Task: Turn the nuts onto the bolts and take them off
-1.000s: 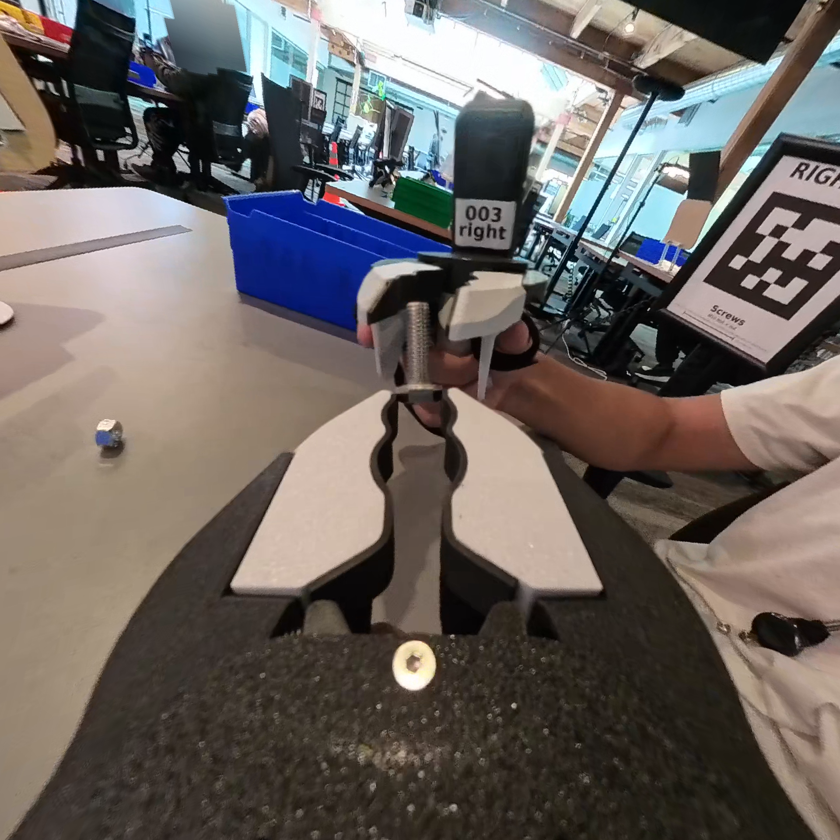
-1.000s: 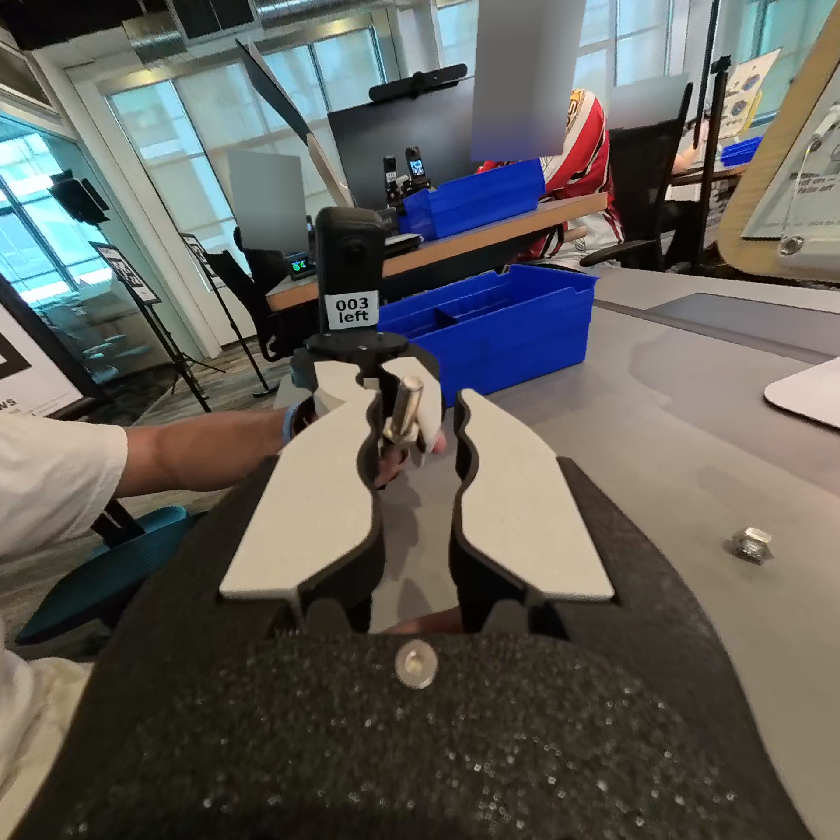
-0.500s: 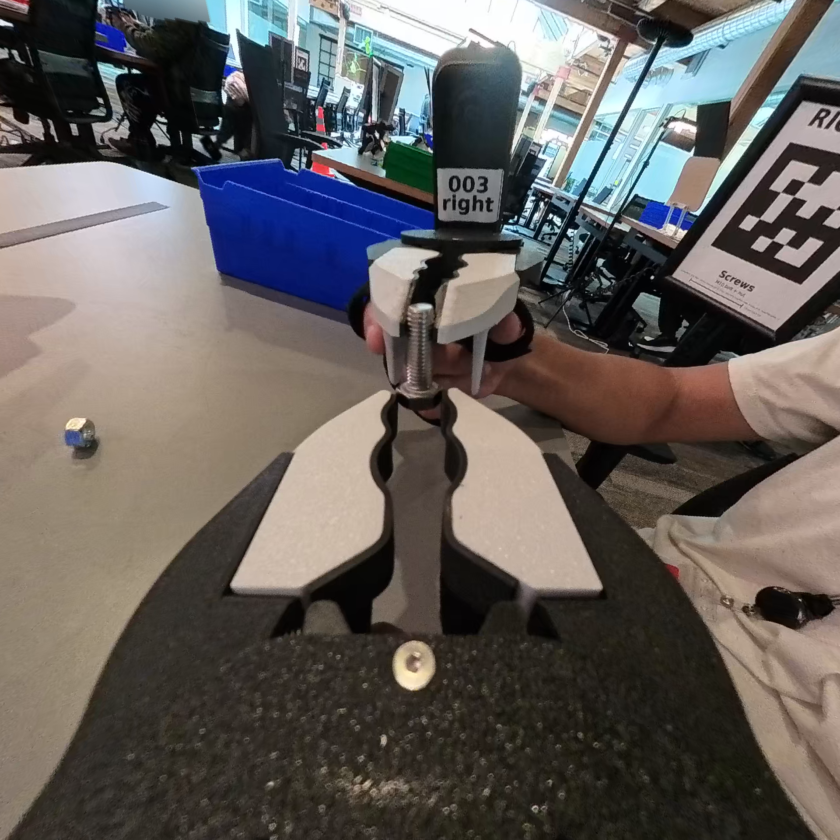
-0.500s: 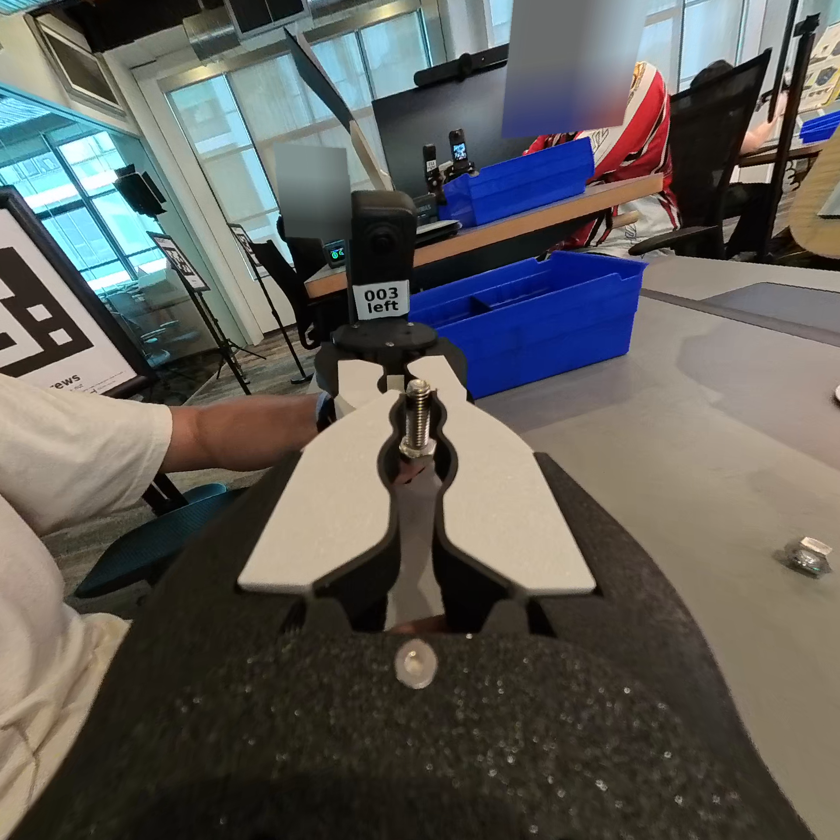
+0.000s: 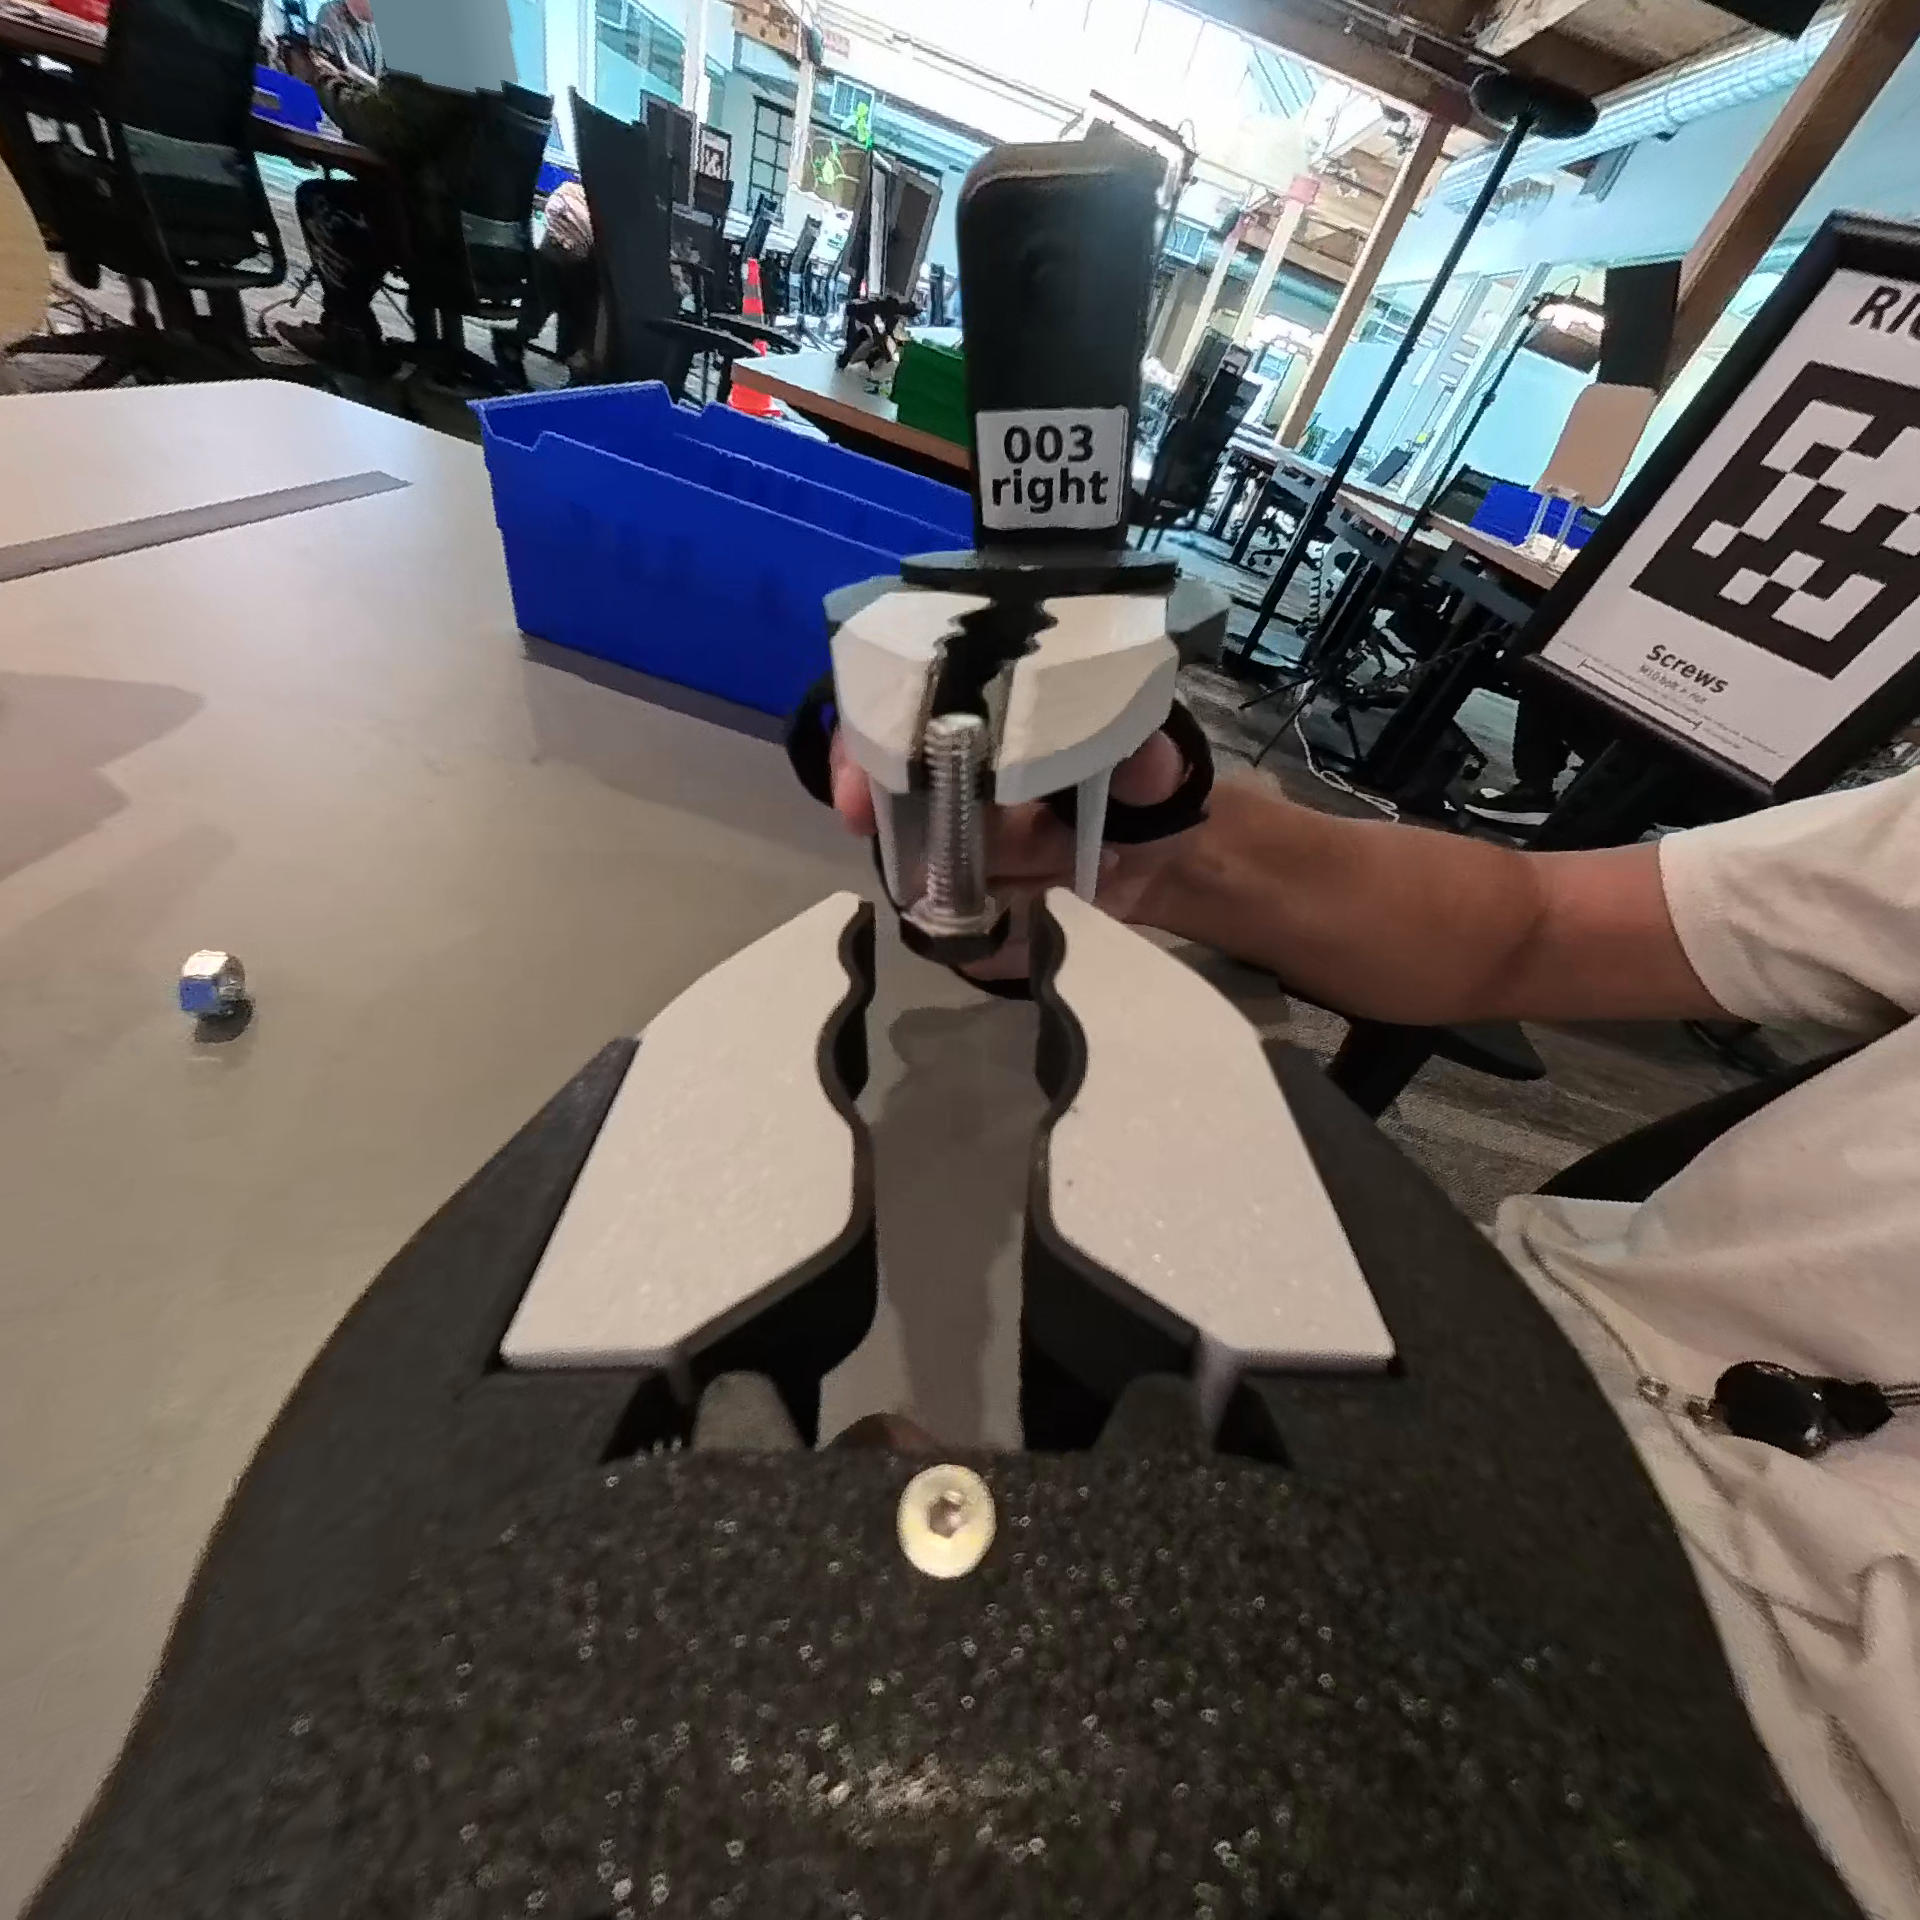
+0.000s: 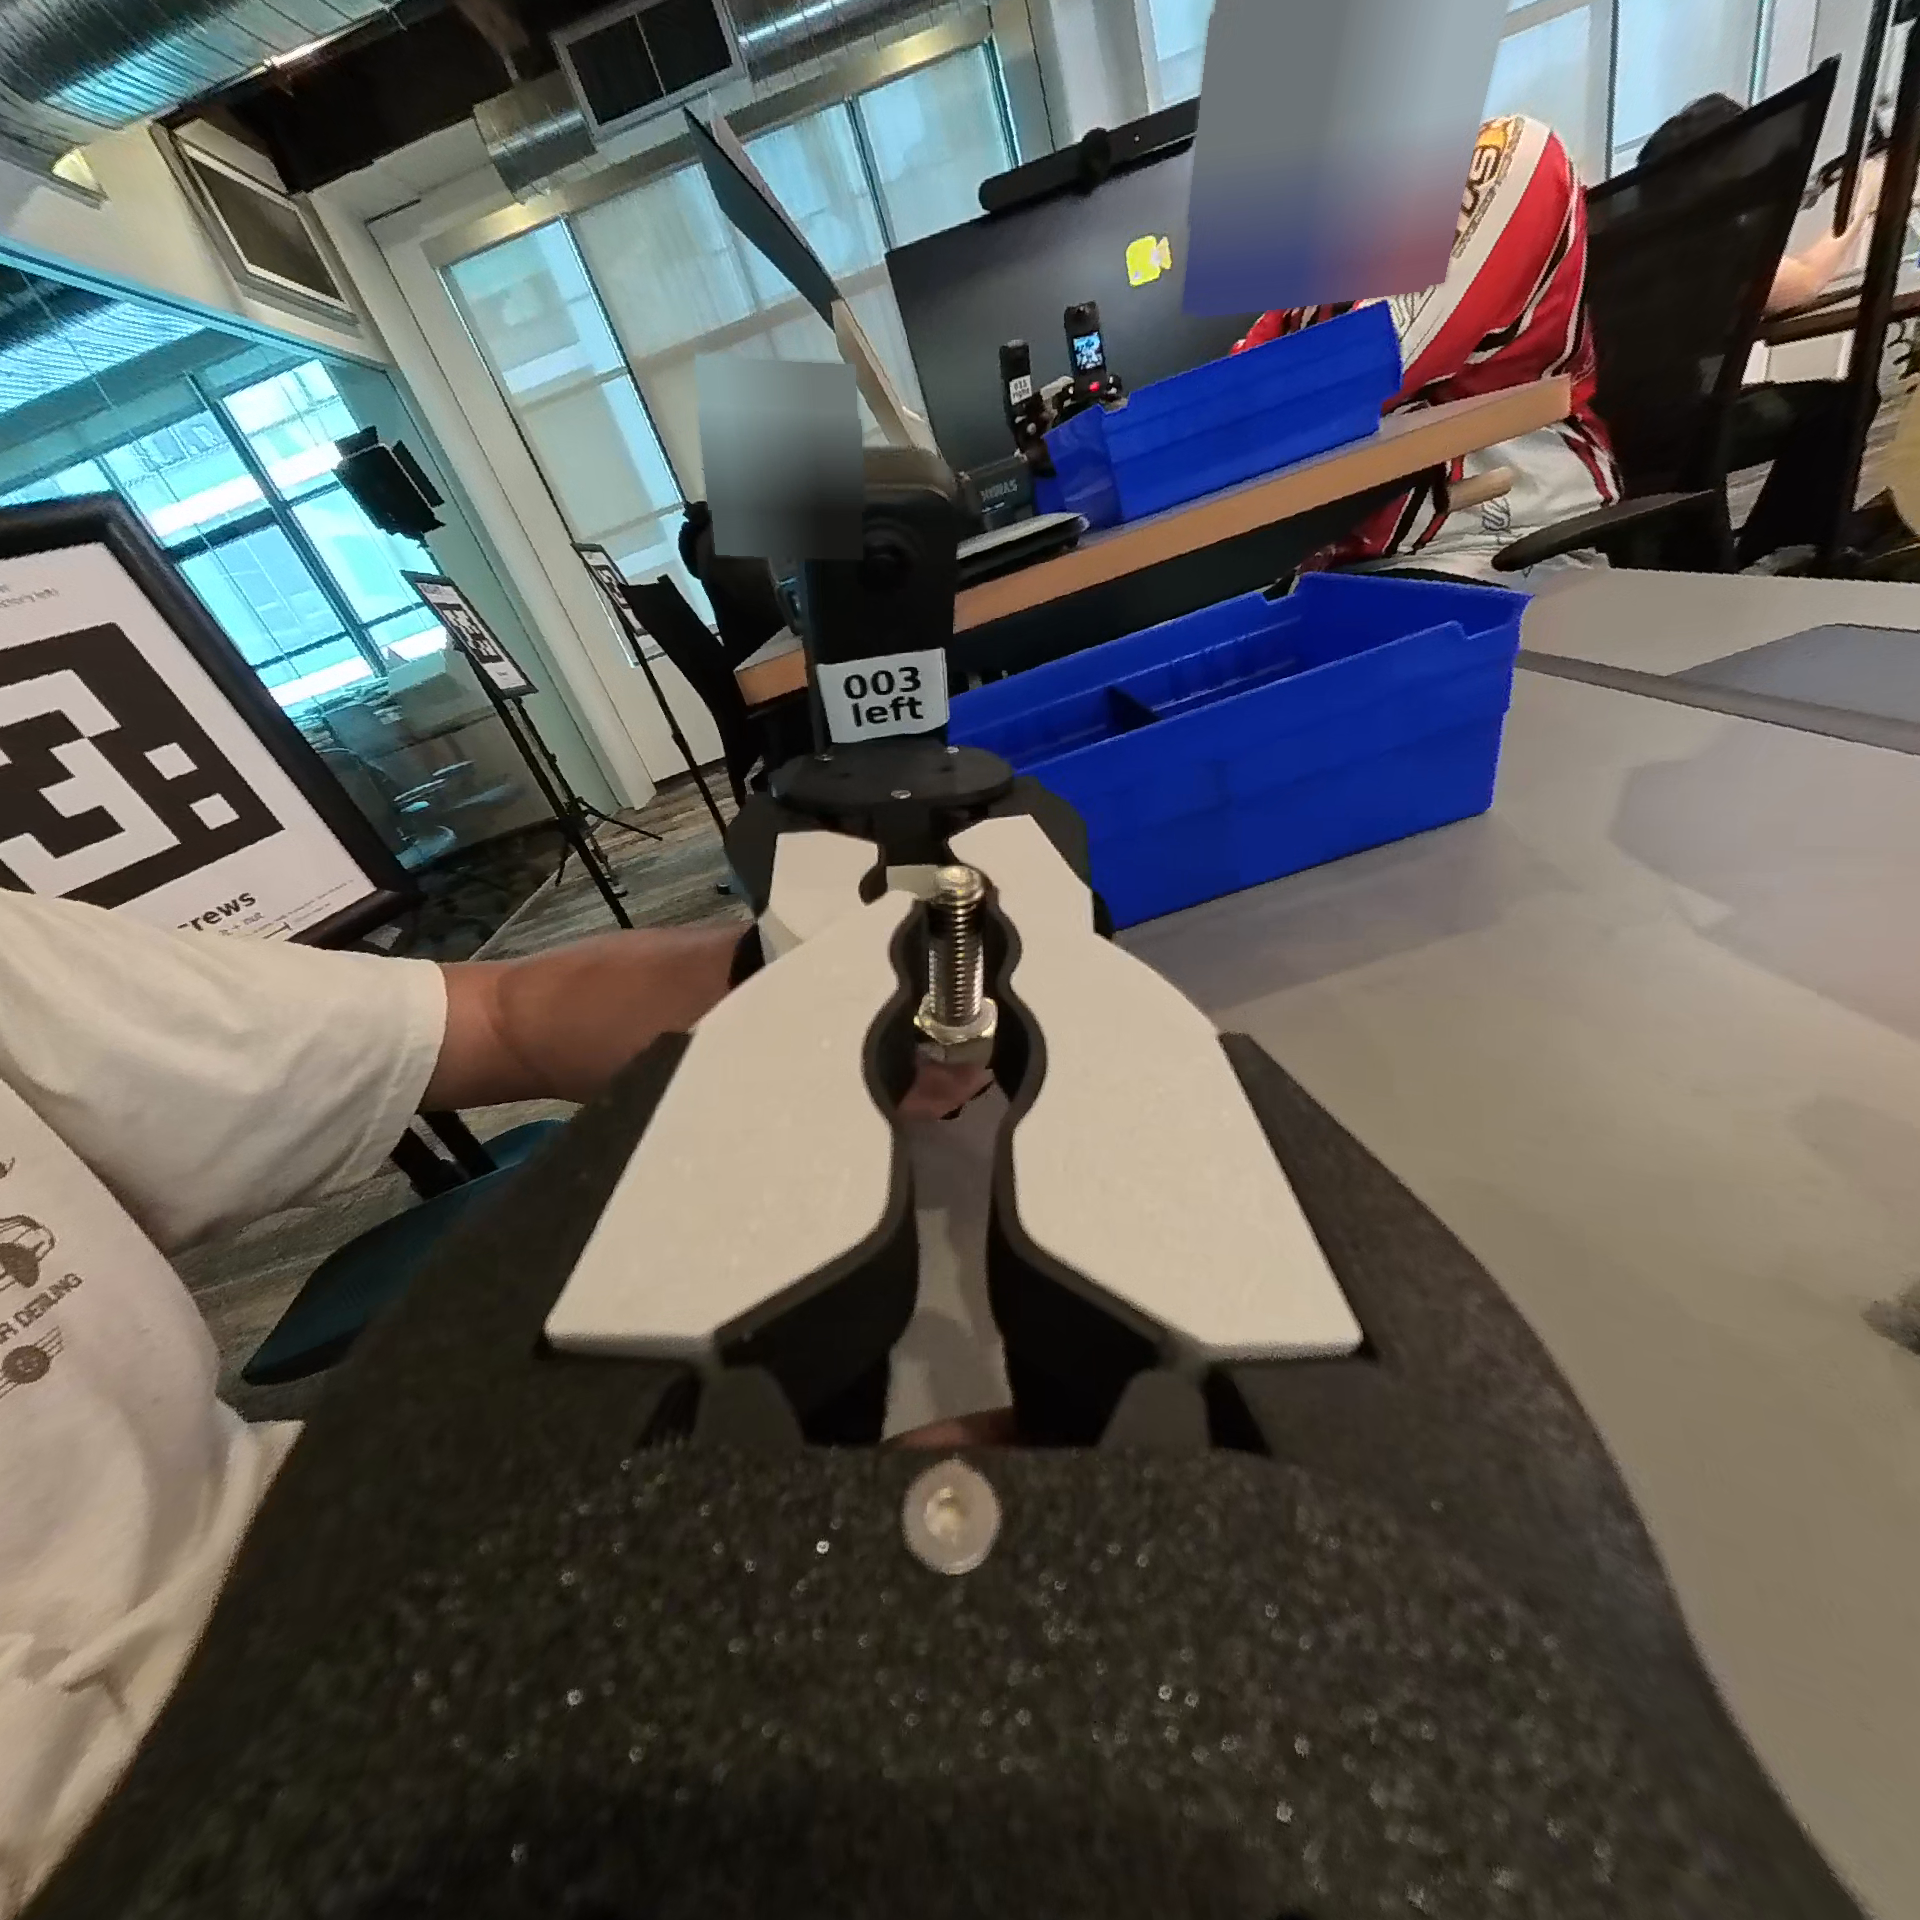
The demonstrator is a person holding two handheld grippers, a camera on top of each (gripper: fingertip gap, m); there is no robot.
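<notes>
the right gripper (image 6: 954, 997) clamps the bolt (image 6: 956, 961) upright — the left gripper (image 5: 951, 940), parted and empty, sits just under its head; loose nut (image 5: 212, 982) lies toward the table's (image 5: 416, 831) left edge.

Grey table (image 5: 312, 727), office chairs (image 5: 197, 208), windows (image 6: 582, 343)

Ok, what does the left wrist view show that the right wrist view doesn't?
Only the left wrist view: the loose nut lying in plain sight on the table, and the left gripper seen from behind, open. Only the right wrist view: a seated person in a red and white shirt, and the right gripper seen from behind, shut on the bolt. Both: the bolt, the blue bin and a framed black and white sign.
</notes>
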